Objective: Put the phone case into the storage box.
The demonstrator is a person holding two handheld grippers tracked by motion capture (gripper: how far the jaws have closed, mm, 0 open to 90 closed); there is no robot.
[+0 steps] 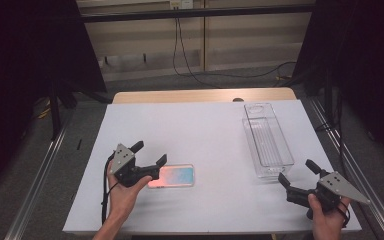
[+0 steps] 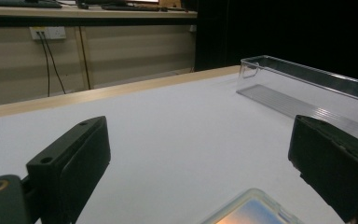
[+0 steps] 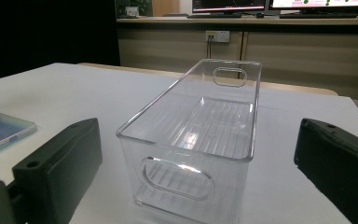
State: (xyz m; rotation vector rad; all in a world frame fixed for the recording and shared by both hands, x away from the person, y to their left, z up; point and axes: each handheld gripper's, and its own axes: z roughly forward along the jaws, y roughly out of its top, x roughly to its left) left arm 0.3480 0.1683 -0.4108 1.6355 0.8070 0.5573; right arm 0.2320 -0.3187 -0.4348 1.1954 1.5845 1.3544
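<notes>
Left gripper (image 1: 150, 152) low over the table (image 1: 205, 130), jaws spread wide, grasping nothing. Phone (image 1: 171, 176) lies flat on the table, just beside that gripper; its near end sits by the right-hand jaw. In the left gripper view the phone (image 2: 254, 210) corner shows low between the jaws, not touched.

Right gripper (image 1: 296, 171) at the table's near right corner, jaws also wide apart, empty. Clear bin (image 1: 267, 140) stands upright just ahead of it, long side running away from the person. In the right gripper view the bin (image 3: 200, 135) sits between the jaws, apart from both; phone (image 3: 2, 130) off to the left
</notes>
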